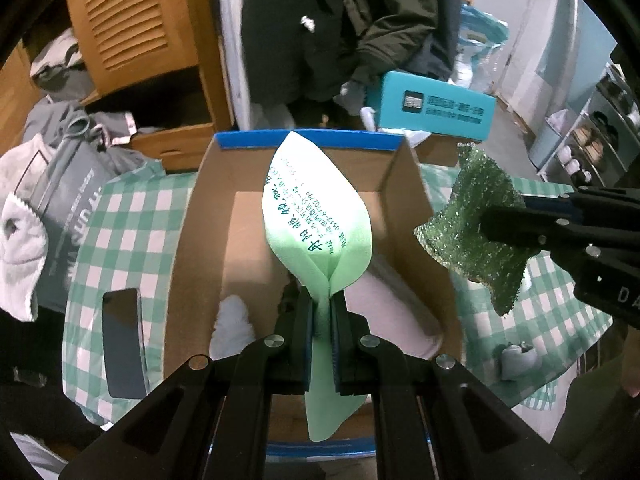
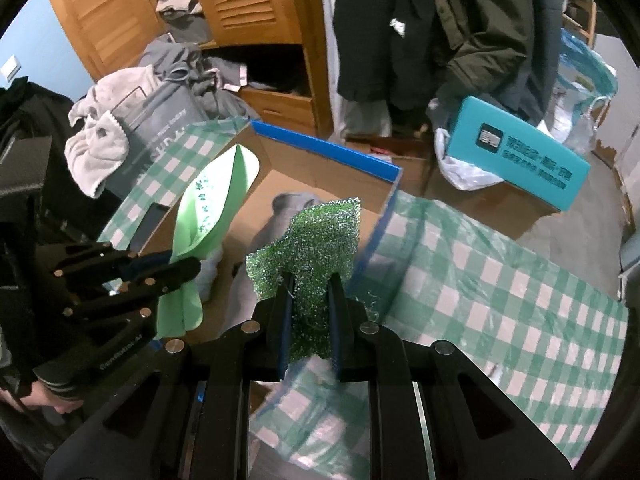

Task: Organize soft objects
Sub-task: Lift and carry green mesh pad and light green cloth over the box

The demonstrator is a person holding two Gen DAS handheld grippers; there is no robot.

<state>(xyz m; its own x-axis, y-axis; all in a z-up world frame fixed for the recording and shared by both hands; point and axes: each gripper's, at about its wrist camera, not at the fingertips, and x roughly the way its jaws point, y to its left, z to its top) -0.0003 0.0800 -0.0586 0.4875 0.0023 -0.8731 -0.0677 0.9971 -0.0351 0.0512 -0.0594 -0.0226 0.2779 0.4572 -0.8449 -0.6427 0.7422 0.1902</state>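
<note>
My left gripper (image 1: 322, 304) is shut on a light green cloth with printed text (image 1: 316, 216), held over the open cardboard box (image 1: 404, 176) with the blue-taped rim. In the right wrist view the same left gripper (image 2: 188, 268) and green cloth (image 2: 212, 204) appear at the left, above the box (image 2: 320, 176). My right gripper (image 2: 310, 292) is shut on a glittery dark green scrub pad (image 2: 316, 236), near the box's right wall. The left wrist view shows that pad (image 1: 472, 220) pinched by the right gripper (image 1: 486, 226) just right of the box. A pale pink cloth (image 1: 392, 308) and a white fluffy item (image 1: 234, 328) lie inside the box.
The box sits on a green-and-white checked cover (image 2: 500, 292). A dark phone (image 1: 122, 336) lies left of the box. A grey bag (image 1: 68, 216) with a white towel (image 2: 96, 148) stands at the left; a teal box (image 2: 520, 156), wooden wardrobe (image 2: 248, 4) and hanging dark coats (image 2: 440, 28) are behind.
</note>
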